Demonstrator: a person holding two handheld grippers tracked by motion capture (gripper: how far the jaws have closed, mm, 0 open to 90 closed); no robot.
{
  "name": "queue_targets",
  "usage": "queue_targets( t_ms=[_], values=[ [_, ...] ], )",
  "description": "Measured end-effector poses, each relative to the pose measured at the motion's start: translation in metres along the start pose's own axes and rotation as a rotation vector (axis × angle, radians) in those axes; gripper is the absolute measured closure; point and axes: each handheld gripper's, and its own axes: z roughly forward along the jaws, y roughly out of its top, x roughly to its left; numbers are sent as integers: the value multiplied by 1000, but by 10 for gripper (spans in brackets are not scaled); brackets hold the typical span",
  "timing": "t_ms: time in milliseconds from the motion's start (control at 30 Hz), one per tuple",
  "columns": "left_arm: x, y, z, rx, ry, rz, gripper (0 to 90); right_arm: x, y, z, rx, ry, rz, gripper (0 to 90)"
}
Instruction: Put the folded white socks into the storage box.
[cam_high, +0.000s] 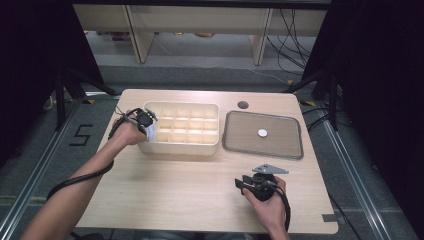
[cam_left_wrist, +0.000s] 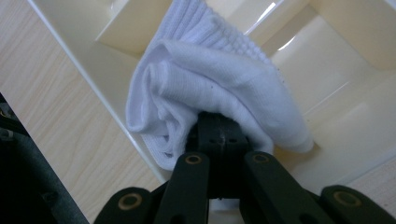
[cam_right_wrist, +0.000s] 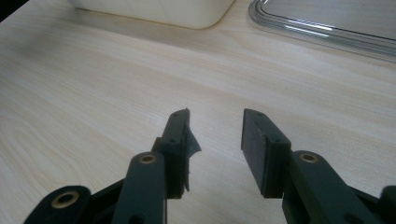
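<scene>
The left gripper (cam_left_wrist: 217, 133) is clamping a white sock (cam_left_wrist: 210, 88) over the left end of the cream divided box (cam_high: 212, 146); the right gripper (cam_right_wrist: 215, 140) is resting open, nearer, on the table (cam_high: 175, 185).

Left gripper (cam_left_wrist: 217, 128), left gripper view: tips buried in the folds of the white sock (cam_left_wrist: 210, 88); where the pads meet the cloth is hidden. Organizer box (cam_left_wrist: 345, 98) cut off at 12 and 3 o'clock. High view: sock (cam_high: 151, 131) mostly hidden behind the left hand (cam_high: 131, 131) at the box's 9 o'clock end. Small white disc (cam_high: 262, 132) on the tray (cam_high: 295, 150) too small to identify. Right gripper view: tray (cam_right_wrist: 327, 32) cut off at 1 o'clock.
</scene>
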Motion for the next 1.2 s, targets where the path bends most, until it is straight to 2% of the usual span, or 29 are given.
queue_targets(
  t_ms=[67,100,133,200,233,267,333,367,433,500,567,600,733,833,867,900,933,967,1000,1033,1067,1100,1167,1200],
  values=[
    [0,-1,2,-9,3,2,898,0,0,-1,2,-1,-2,627],
    [-1,-2,3,-11,3,-4,898,1,0,-1,7,3,19,627],
    [-1,-2,3,5,-4,-6,898,-1,0,0,-8,14,-7,627],
    [0,-4,7,4,-16,-14,898,-1,0,-1,-7,2,-11,627],
    [0,-5,8,2,-24,-22,898,2,0,-2,8,4,40,626],
    [3,-5,10,-16,-20,0,898,-1,0,-1,-7,9,11,627],
    [3,-5,9,-19,-19,-2,898,-1,0,-1,-4,-2,-1,626],
    [3,-5,9,-20,-20,-2,898,-2,0,0,-4,-11,-4,626],
    [3,-6,9,-15,-20,1,898,0,0,0,-5,16,15,626],
    [3,-7,9,-19,-26,-8,898,0,0,0,-5,15,14,626],
    [4,-7,10,-20,-34,-7,898,-1,0,0,-6,1,1,625],
    [4,-7,9,-19,-35,-13,898,0,-1,0,-3,-5,11,625],
    [5,-9,9,-28,-46,-24,898,-2,0,0,-7,-5,-5,624],
    [8,-13,3,-61,-72,-70,895,-2,0,-1,-8,10,7,624],
    [11,-14,-2,-71,-79,-73,888,-2,-1,-2,-7,12,7,623],
    [12,-15,-7,-95,-82,-108,864,-3,-1,-1,-12,12,0,623],
    [14,-15,-12,-100,-77,-94,822,-2,0,-2,1,0,10,622],
    [14,-15,-18,-111,-89,-143,793,-2,0,-1,-5,15,8,622],
    [14,-15,-22,-151,-98,-184,766,-2,0,-1,-7,17,6,621],
    [17,-14,-27,-169,-97,-199,733,-1,0,0,-7,14,8,620],
    [18,-12,-30,-201,-94,-235,699,-1,0,0,-8,15,7,619],
    [19,-10,-33,-224,-85,-255,656,-1,0,-1,-8,22,9,618],
    [19,-6,-34,-243,-63,-270,617,0,1,-2,-6,17,10,615],
    [19,-4,-32,-257,-60,-298,592,0,1,-2,-2,9,8,615]
  ],
)
